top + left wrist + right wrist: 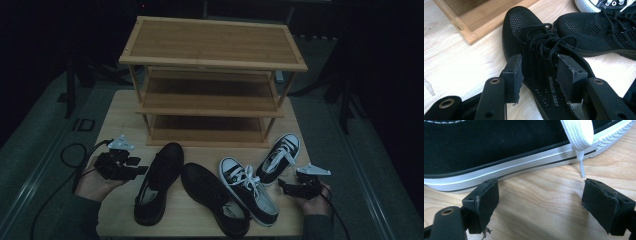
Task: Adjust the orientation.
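Jaws on left gripper (537, 72) stand apart astride the collar of the left black mesh shoe (157, 182), pads not pressing; shoe lies on table (117, 112) in front of the wooden rack (212, 80). Right gripper (549, 202) also apart, empty, just beside sneaker sole (499, 170). Risk, in my judgement: laces (549, 42) snag on pad at closing, or collar folds and shoe drops; second mesh shoe (596, 30) touching the toe may get dragged.
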`<state>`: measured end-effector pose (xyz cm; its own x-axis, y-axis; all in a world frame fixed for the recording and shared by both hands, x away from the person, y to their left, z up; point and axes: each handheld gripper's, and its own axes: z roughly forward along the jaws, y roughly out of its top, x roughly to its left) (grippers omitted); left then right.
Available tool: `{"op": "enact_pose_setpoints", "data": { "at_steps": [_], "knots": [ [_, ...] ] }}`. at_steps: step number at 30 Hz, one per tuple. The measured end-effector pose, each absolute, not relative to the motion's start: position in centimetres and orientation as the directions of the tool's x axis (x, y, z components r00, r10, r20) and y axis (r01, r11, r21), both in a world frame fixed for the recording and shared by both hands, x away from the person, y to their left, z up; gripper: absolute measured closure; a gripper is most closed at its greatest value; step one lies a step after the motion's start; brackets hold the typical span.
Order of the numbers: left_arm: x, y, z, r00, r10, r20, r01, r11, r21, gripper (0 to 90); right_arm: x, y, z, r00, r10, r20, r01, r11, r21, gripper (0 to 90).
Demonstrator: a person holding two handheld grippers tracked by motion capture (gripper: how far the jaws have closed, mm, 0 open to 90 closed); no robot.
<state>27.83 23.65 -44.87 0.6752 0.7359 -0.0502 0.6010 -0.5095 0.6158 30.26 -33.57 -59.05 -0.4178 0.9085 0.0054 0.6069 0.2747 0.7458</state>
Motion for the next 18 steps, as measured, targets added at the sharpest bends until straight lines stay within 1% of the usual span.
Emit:
{"op": "enact_pose_setpoints", "data": {
  "at_steps": [10, 18],
  "knots": [
    [27.2, 22.7, -44.6, 0.688, 0.725, -0.038, 0.591, -0.529, 0.609, 54.5, 30.3, -33.6, -59.0, -0.418, 0.909, 0.006, 0.607, 0.274, 0.746, 14.0],
    [26.8, 21.7, -45.0, 0.699, 0.715, -0.01, 0.59, -0.57, 0.572, 54.0, 30.3, -33.6, -59.0, -0.418, 0.909, 0.006, 0.607, 0.274, 0.746, 14.0]
  ]
}}
